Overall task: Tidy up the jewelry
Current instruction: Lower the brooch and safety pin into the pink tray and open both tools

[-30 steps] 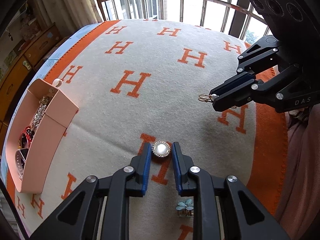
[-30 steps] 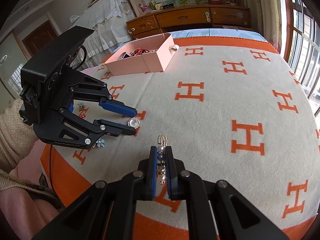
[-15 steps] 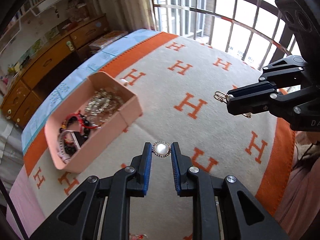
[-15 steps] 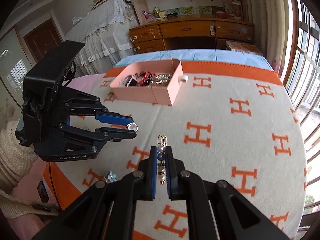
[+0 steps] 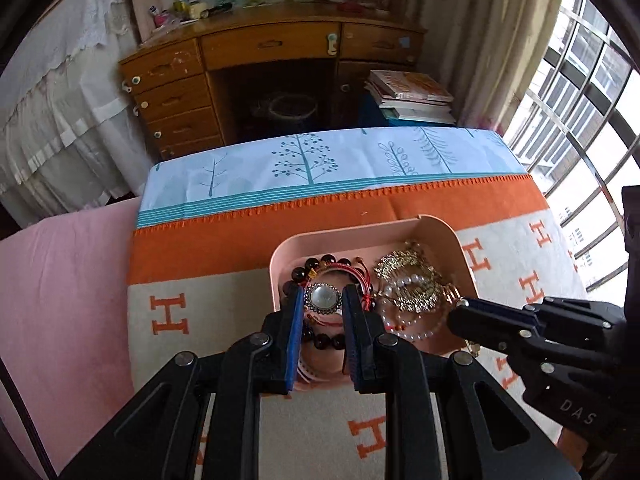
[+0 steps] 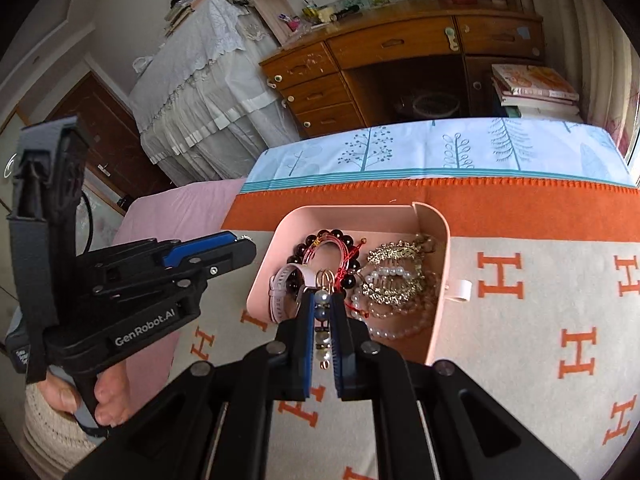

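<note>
Both grippers hang over the pink box. The left gripper pinches a round brooch; the right gripper clamps a pearl earring, hanging lengthwise, directly above the near compartment.

My left claw and right claw are matte black — blue pads, silver screws, white "GenRobot.AI" lettering; cream knit sleeve.

The right gripper pinches a pearl earring, its gold hook over the pink tray of bracelets and pearls. The left gripper, gripped by a hand, hangs left of the tray above the blanket.
</note>
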A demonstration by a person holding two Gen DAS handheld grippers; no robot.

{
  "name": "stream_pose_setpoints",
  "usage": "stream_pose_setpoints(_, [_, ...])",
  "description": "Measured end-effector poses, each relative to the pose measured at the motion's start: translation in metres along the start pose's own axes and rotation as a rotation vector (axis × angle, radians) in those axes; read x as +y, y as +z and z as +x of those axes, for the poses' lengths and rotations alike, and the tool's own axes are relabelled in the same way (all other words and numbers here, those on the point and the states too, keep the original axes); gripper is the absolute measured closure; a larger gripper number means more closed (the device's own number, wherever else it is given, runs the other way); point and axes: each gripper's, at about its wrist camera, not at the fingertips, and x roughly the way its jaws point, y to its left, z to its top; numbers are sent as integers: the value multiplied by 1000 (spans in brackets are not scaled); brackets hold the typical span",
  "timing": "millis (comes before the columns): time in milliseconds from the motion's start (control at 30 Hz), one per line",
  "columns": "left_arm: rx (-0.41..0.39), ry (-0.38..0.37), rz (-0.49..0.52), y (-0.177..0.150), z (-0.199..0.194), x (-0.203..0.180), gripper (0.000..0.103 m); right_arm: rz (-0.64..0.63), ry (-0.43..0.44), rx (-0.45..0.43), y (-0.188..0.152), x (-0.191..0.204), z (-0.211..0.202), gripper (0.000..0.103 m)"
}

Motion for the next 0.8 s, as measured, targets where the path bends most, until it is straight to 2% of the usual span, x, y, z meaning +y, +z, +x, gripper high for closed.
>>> stream_pose_setpoints(133, [34, -20, -61, 6, 26, 8, 86, 86, 28, 14, 17, -7, 34, 95])
stream_pose_setpoints(267, [51, -15, -67, 4, 46, 8, 85, 144, 68, 12, 27, -12, 60, 95])
stream_pose_setpoints(367, [40, 7, -60, 2, 50, 9, 80, 177, 86, 36, 31, -16, 74, 94])
stream_pose_setpoints(467, [41, 12, -56, -1, 48, 10, 64, 198, 95, 36, 27, -21, 77, 94])
stream_pose_setpoints(533, [22, 29, -48, -5, 42, 11, 45, 190, 70, 26, 23, -21, 74, 94])
stream_pose_setpoints(633, [-18, 65, -21, -13, 27, 9, 37, 181, 65, 3, 16, -21, 60, 94])
stream_pose_setpoints(800, [-40, 79, -7, -29, 0, 8, 34, 95, 19, -40, 4, -8, 28, 94])
